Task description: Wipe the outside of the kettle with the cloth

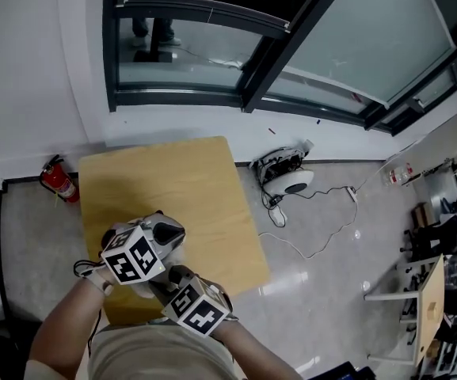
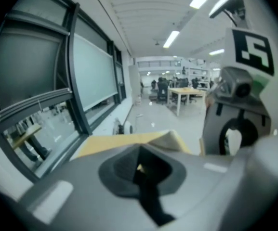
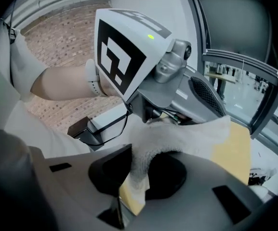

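Note:
My right gripper (image 3: 134,177) is shut on a white cloth (image 3: 177,138), which bulges up between its jaws. The cloth's upper edge reaches the tip of my left gripper (image 3: 151,113), straight ahead; whether that tip pinches it stays hidden. In the left gripper view the left gripper (image 2: 141,170) has its jaws together, with a pale cloth corner (image 2: 170,141) beyond them on the table. In the head view both grippers meet over the near edge of the wooden table (image 1: 173,180), left gripper (image 1: 169,244) above right gripper (image 1: 178,277). No kettle shows in any view.
A red fire extinguisher (image 1: 58,182) stands on the floor left of the table. A white device with trailing cables (image 1: 291,179) lies on the floor to the right. A dark-framed window wall (image 1: 252,46) runs behind. Desks and chairs (image 1: 430,291) crowd the far right.

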Tool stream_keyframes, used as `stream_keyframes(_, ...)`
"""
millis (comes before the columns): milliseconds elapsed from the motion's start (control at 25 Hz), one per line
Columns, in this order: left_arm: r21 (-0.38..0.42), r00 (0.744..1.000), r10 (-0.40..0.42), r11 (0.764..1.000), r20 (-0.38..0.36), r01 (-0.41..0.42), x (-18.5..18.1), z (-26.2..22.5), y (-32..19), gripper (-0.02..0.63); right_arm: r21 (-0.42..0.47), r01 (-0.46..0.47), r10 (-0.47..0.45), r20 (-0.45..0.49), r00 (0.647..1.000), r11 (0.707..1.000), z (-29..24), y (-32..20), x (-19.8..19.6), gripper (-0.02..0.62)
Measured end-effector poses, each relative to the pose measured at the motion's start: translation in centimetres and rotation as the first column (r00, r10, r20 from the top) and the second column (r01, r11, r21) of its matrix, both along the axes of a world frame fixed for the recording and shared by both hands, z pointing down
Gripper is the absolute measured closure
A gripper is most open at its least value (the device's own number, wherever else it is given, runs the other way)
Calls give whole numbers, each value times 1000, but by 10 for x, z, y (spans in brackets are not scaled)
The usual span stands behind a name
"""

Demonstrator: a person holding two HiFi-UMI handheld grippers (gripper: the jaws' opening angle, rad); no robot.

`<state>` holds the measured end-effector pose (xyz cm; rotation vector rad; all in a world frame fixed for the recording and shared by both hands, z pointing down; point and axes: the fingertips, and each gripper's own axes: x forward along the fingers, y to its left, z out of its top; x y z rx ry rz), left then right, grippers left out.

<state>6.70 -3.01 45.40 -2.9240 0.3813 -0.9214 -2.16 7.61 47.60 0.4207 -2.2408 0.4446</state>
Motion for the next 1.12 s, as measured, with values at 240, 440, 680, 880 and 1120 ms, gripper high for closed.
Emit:
stream_keyframes(240, 22, 1000, 21, 1000, -17, -21, 1, -2, 5, 607, -16, -78, 78, 35, 996, 997, 6, 10, 4, 523)
stream_keyframes(440, 45, 997, 76, 996, -2, -76, 0, 0, 10, 606, 15, -67, 67, -7, 998, 998, 17, 19, 9, 522)
stream_keyframes(680, 68, 998, 59, 996, 8, -59, 0, 2, 7, 604, 72, -88, 87, 12, 996, 993, 25, 21, 10, 523)
stream_keyframes(880, 86, 998, 59, 994, 36, -62, 1, 6, 6, 607, 76, -79, 78, 13, 997, 994, 28, 23, 6, 523)
stream_keyframes(1120, 53, 999, 38, 998, -19, -36, -1, 1, 3, 607, 85, -89, 88, 16, 996, 992, 30, 24, 6, 523)
